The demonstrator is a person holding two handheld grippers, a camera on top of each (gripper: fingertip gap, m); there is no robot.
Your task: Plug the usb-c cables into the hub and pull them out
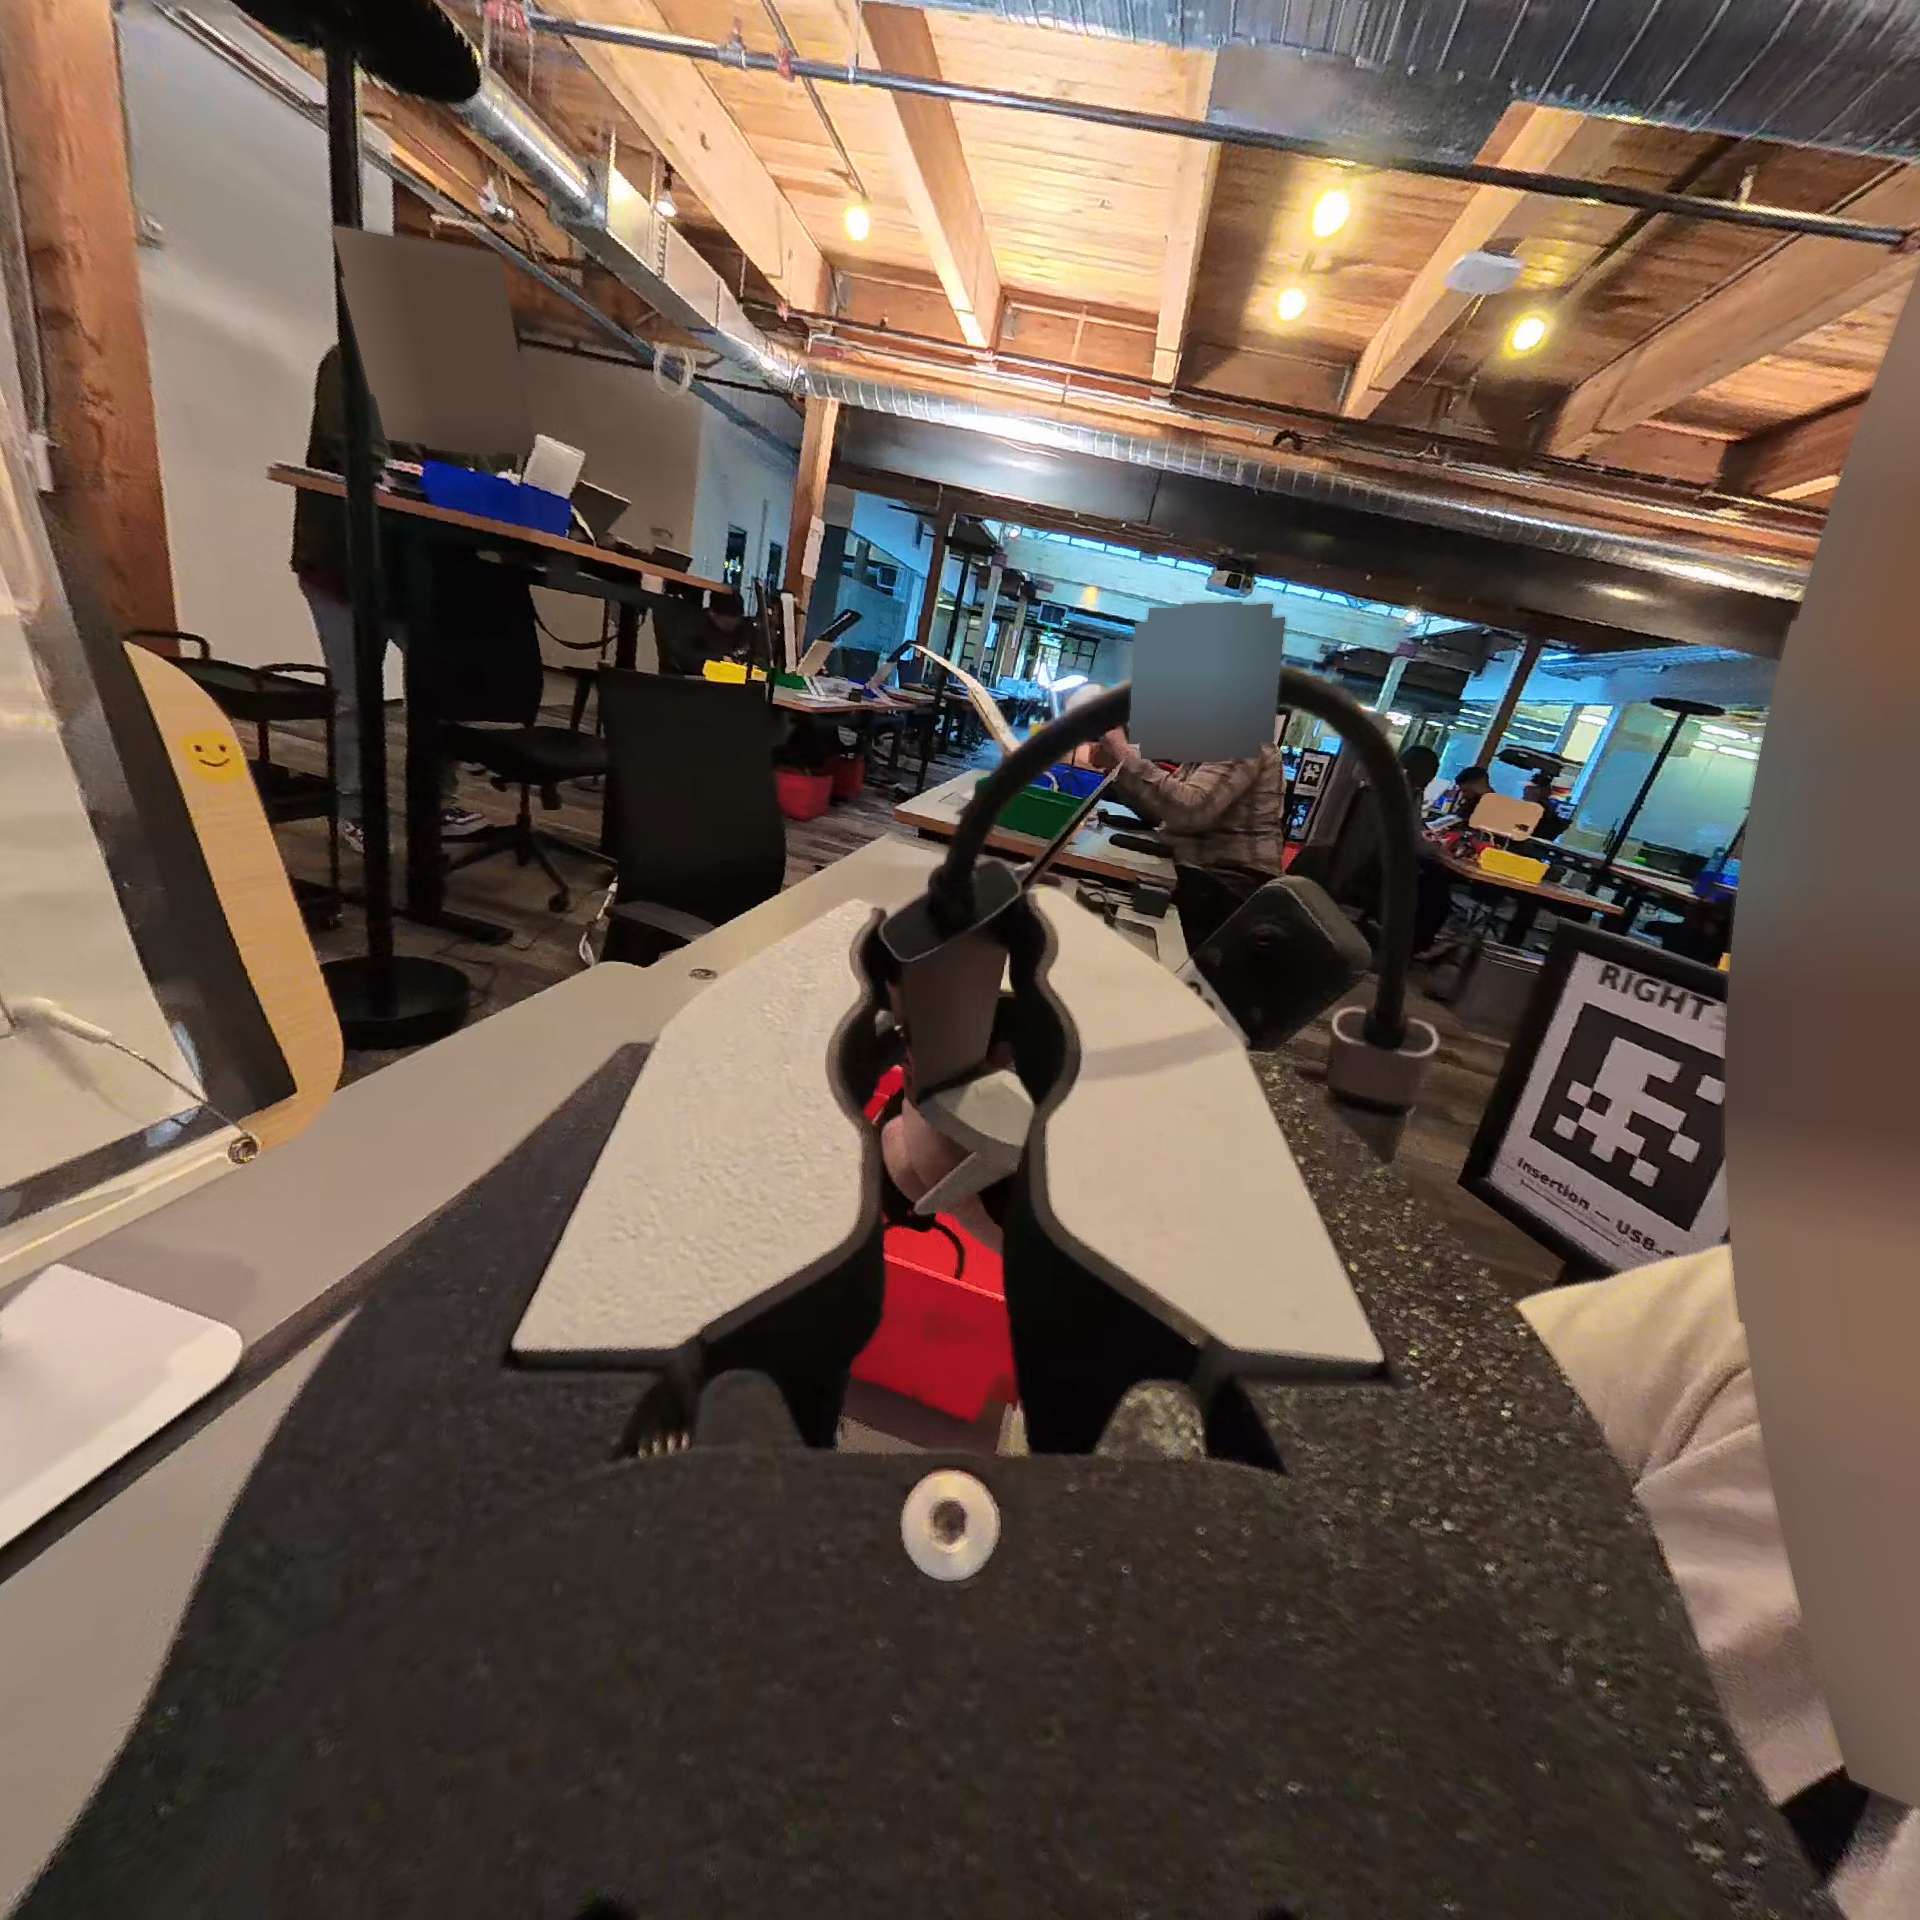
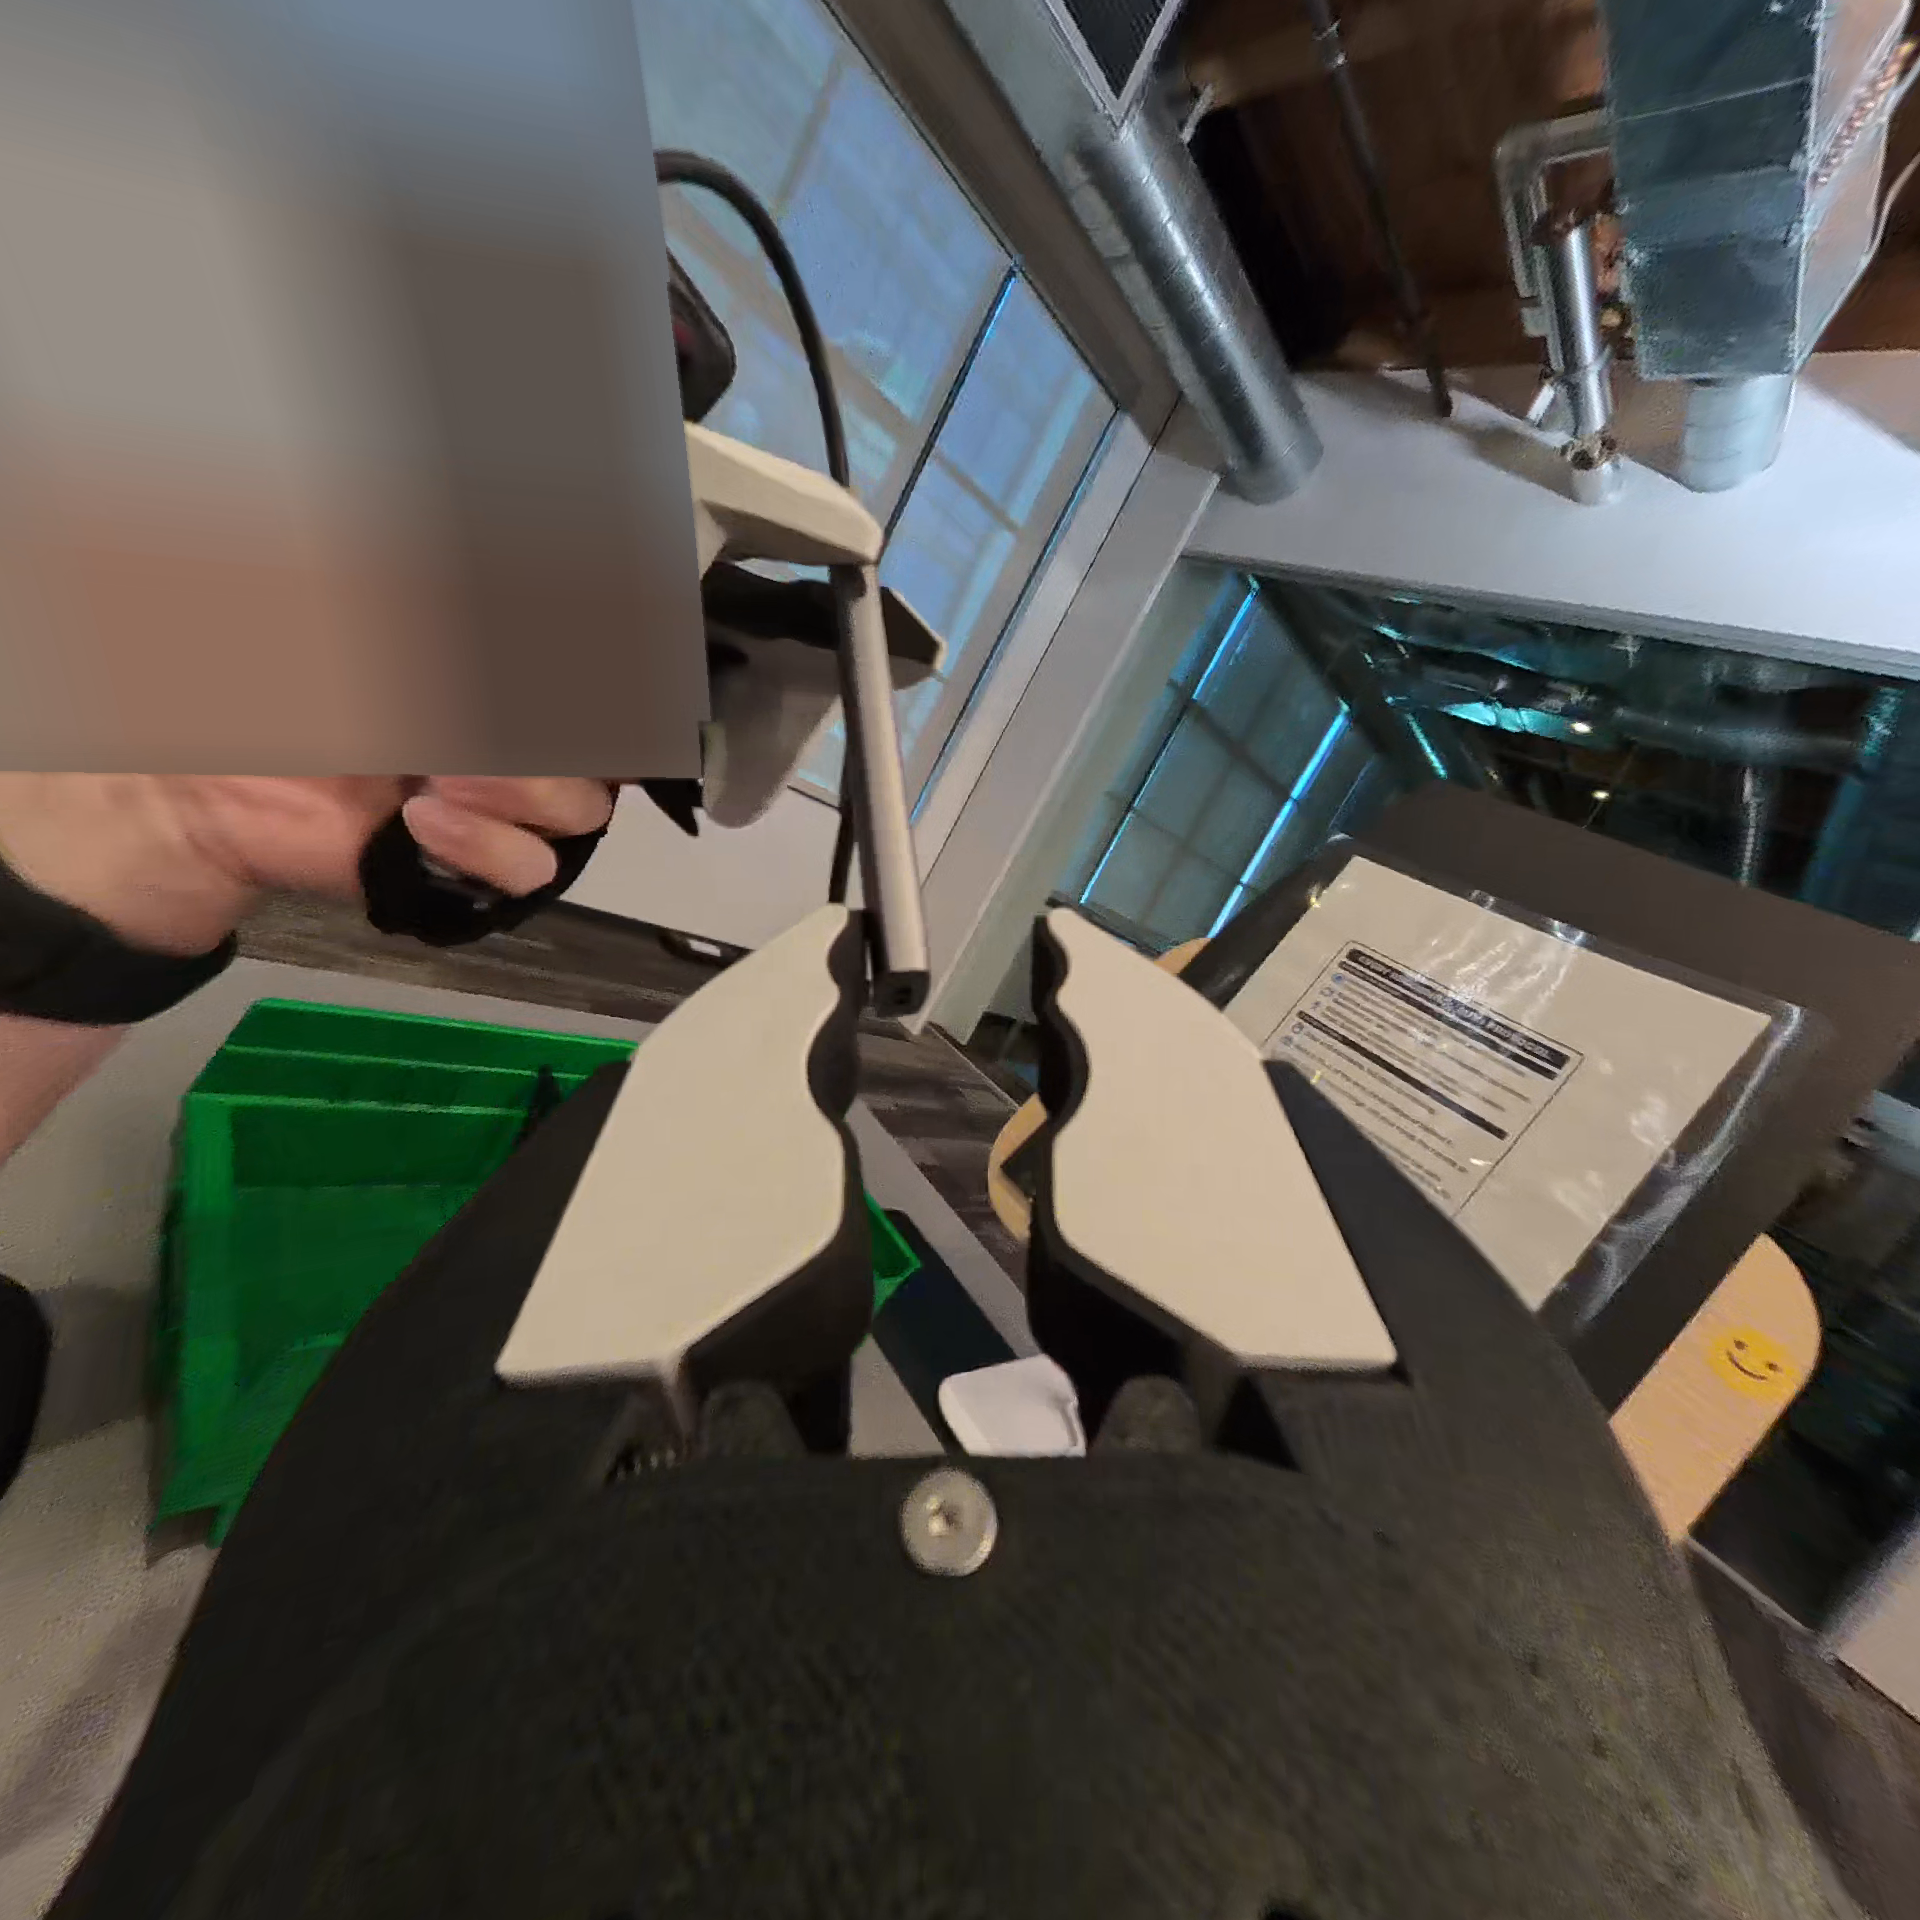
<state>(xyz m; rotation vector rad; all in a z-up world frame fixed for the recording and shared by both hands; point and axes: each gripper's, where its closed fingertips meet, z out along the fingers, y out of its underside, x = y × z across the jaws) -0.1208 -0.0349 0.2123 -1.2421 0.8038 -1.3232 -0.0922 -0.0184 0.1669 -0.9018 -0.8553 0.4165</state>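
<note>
My left gripper point(image 1: 951, 935) is shut on the slim grey hub point(image 1: 951, 997) and holds it up in the air. A black cable point(image 1: 1340, 748) leaves the hub's top, arches to the right and ends in a grey plug point(image 1: 1374, 1070) that hangs free. In the right wrist view the hub point(image 2: 883, 810) hangs down from the left gripper's grey fingers point(image 2: 779, 520), and its lower end shows a port point(image 2: 899, 995). My right gripper point(image 2: 945, 935) is open and empty. Its left fingertip point(image 2: 831, 956) is right beside the hub's lower end.
A green bin point(image 2: 343, 1143) stands on the white table point(image 2: 83, 1122) below. A framed marker sign point(image 1: 1600, 1112) and a framed sheet point(image 2: 1455, 1091) stand nearby. A wooden board with a smiley point(image 1: 239, 883) is at the left. A hand point(image 2: 312, 831) holds the left gripper. People sit at desks behind. There is about 6 centimetres between the tips of the two grippers.
</note>
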